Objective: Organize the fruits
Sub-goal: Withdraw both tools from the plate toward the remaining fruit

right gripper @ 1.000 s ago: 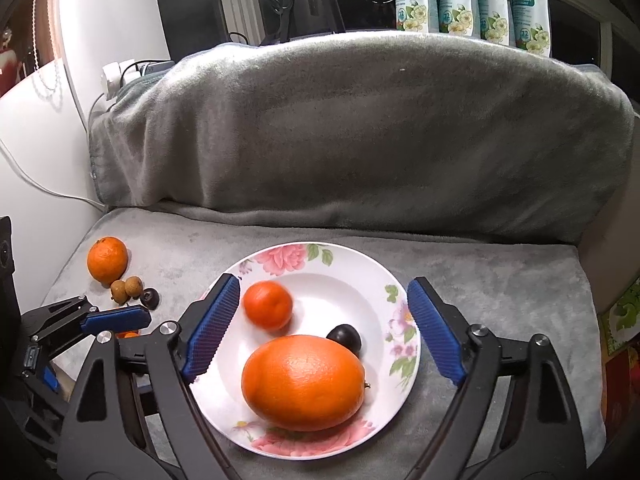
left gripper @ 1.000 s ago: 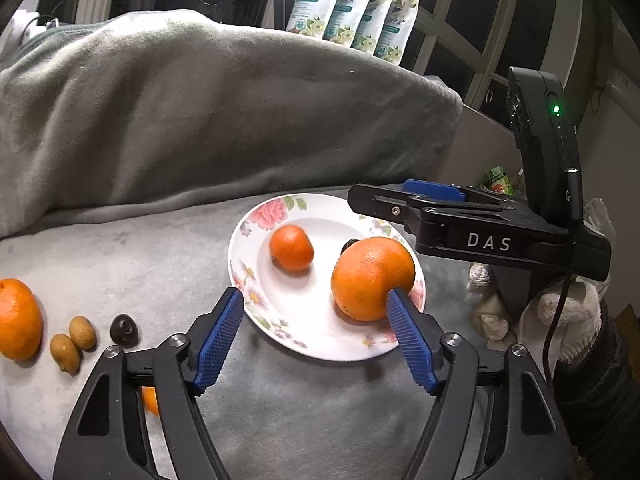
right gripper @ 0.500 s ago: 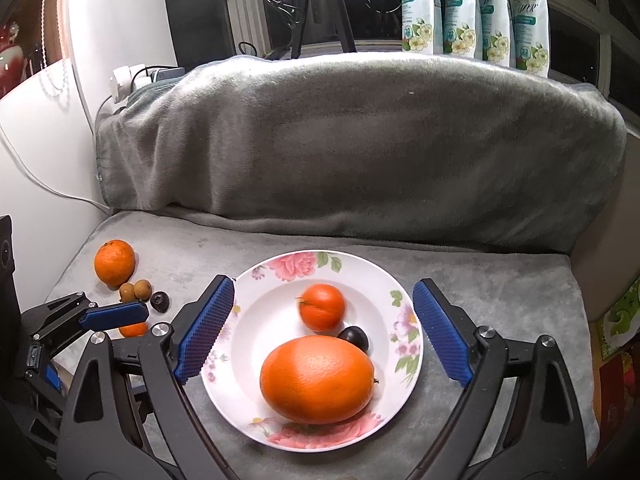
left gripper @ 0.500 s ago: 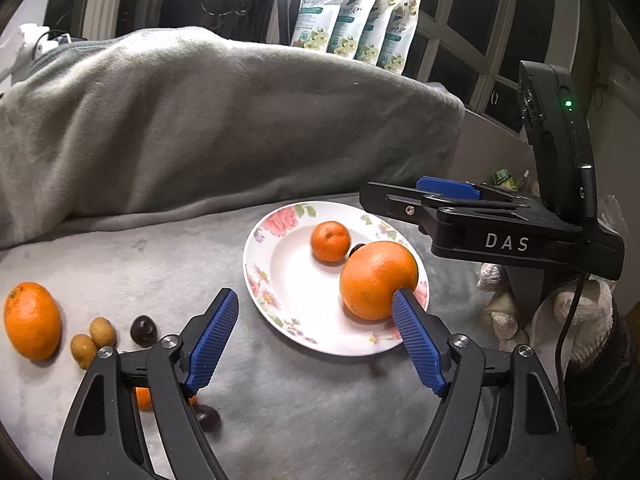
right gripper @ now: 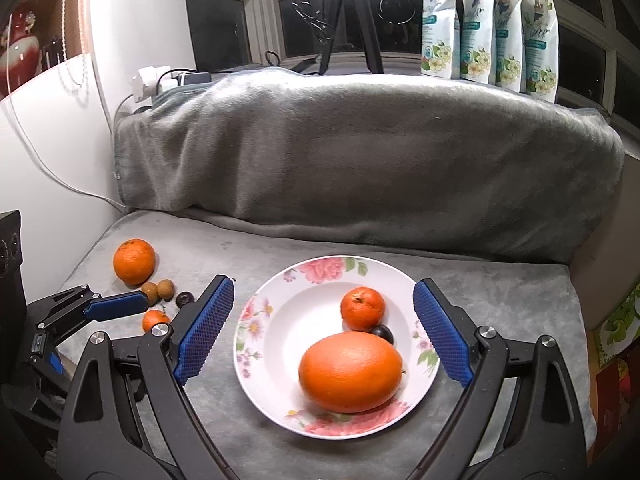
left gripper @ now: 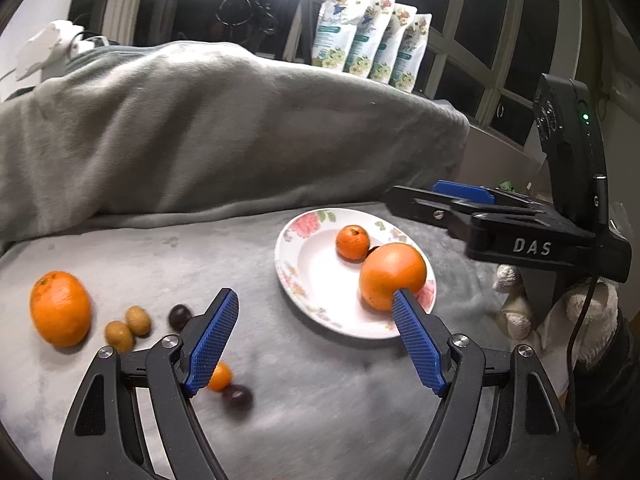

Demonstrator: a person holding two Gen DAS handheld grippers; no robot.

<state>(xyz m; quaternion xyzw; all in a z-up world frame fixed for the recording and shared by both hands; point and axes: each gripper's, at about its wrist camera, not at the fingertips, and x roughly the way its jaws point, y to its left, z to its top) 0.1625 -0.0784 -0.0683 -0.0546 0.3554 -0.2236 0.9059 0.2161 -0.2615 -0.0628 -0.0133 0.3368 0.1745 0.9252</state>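
1. Left wrist view: left gripper [left gripper: 314, 330], jaws spread and empty, hangs over the grey blanket [left gripper: 320, 400]. Loose fruit lies at left: an orange [left gripper: 60, 308], two longans [left gripper: 127, 327], dark plums. The floral plate [left gripper: 304, 276], evidently the collecting point, holds a large orange [left gripper: 390, 274] and a mandarin [left gripper: 352, 242]. The right gripper's body reads "DAS" [left gripper: 532, 246].

2. Right wrist view: right gripper [right gripper: 323, 330], likewise wide and empty, frames the plate. Pouch [right gripper: 438, 20] lettering is illegible.
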